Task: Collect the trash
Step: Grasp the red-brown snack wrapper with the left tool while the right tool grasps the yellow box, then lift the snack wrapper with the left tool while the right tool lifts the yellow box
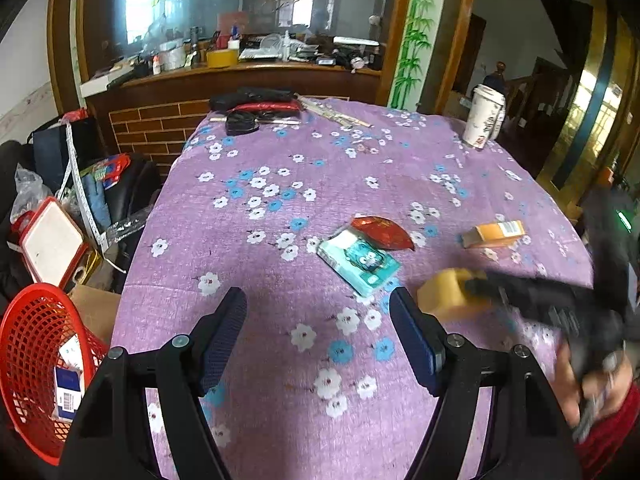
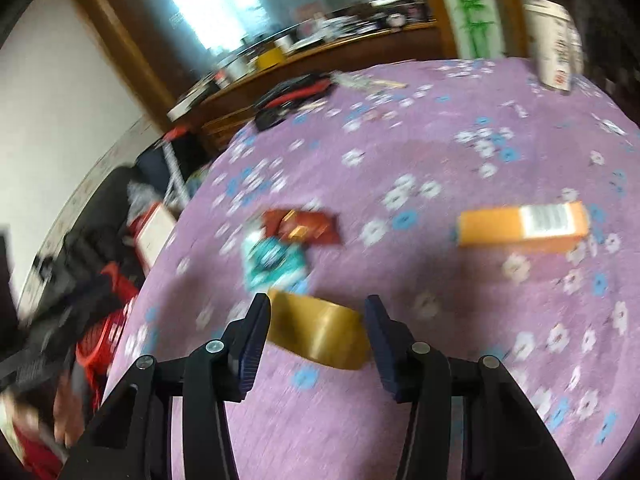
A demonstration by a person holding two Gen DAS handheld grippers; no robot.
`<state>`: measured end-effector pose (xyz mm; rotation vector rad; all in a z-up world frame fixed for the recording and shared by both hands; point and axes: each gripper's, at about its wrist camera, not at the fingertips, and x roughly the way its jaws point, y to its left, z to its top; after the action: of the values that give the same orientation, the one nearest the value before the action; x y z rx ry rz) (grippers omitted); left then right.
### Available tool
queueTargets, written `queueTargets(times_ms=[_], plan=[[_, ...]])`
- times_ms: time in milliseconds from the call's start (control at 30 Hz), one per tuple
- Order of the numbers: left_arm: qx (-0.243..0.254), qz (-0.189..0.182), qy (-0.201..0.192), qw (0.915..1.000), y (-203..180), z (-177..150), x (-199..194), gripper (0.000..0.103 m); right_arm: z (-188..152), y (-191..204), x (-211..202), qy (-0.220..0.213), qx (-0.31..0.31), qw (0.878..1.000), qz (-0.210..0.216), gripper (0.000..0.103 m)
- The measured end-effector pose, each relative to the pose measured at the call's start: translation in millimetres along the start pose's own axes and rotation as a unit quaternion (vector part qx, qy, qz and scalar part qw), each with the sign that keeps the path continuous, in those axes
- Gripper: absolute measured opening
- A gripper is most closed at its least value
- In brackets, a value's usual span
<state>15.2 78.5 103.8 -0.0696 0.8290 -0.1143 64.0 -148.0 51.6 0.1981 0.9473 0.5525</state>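
Nearest the lens, the right gripper (image 2: 316, 334) has its jaws closed on a yellow roll of tape (image 2: 318, 330) just above the floral purple surface (image 1: 256, 240), evidently bound for the red mesh basket (image 1: 36, 336) at near left, while the left gripper (image 1: 318, 312) hovers wide open and empty.

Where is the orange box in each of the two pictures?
Left wrist view: the orange box lies on the purple cloth at right of centre, beyond the yellow tape roll.
Right wrist view: the same box lies at right, barcode up.
Shared landmark: the red wrapper, left of the box.
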Motion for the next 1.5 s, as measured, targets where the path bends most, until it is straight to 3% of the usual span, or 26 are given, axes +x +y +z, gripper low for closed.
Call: queueTargets(times_ms=[100, 367, 467, 567, 700, 800, 933, 1000, 1267, 1500], plan=[[-0.013, -0.001, 0.009, 0.9999, 2, 8, 13, 0.073, -19, 14, -7, 0.016, -0.030, 0.999, 0.026, 0.052], [-0.022, -0.016, 0.043, 0.9987, -34, 35, 64, 0.073, -24, -5, -41, -0.041, -0.012, 0.999, -0.018, 0.052], [-0.006, -0.005, 0.064, 0.9979, -55, 46, 92, 0.073, -24, -21, -43, -0.046, 0.014, 0.999, -0.015, 0.052], [0.013, 0.034, 0.088, 0.9955, -71, 52, 124, 0.073, -25, -31, -44, -0.048, 0.034, 0.998, -0.013, 0.052], [0.020, 0.039, 0.116, 0.9923, -80, 51, 156, 0.072, -28, -35, -47, -0.049, 0.035, 0.998, -0.015, 0.052], [0.021, 0.032, 0.111, 0.9931, -82, 50, 164, 0.055, -30, -36, -45, -0.043, 0.036, 0.998, -0.013, 0.052], [0.025, 0.015, 0.089, 0.9956, -82, 49, 160, 0.032, -30, -31, -37, -0.033, 0.034, 0.999, -0.015, 0.052], [0.022, -0.003, 0.081, 0.9965, -80, 50, 155, 0.028, -30, -25, -32, -0.027, 0.028, 0.999, -0.019, 0.052], [0.013, -0.055, 0.026, 0.9981, -68, 50, 98, 0.027, -26, 6, -8, 0.003, -0.014, 0.999, -0.041, 0.051], [0.012, -0.045, -0.034, 0.9983, -42, 31, 39, 0.026, -26, 17, 19, 0.028, -0.039, 0.995, -0.084, 0.040]])
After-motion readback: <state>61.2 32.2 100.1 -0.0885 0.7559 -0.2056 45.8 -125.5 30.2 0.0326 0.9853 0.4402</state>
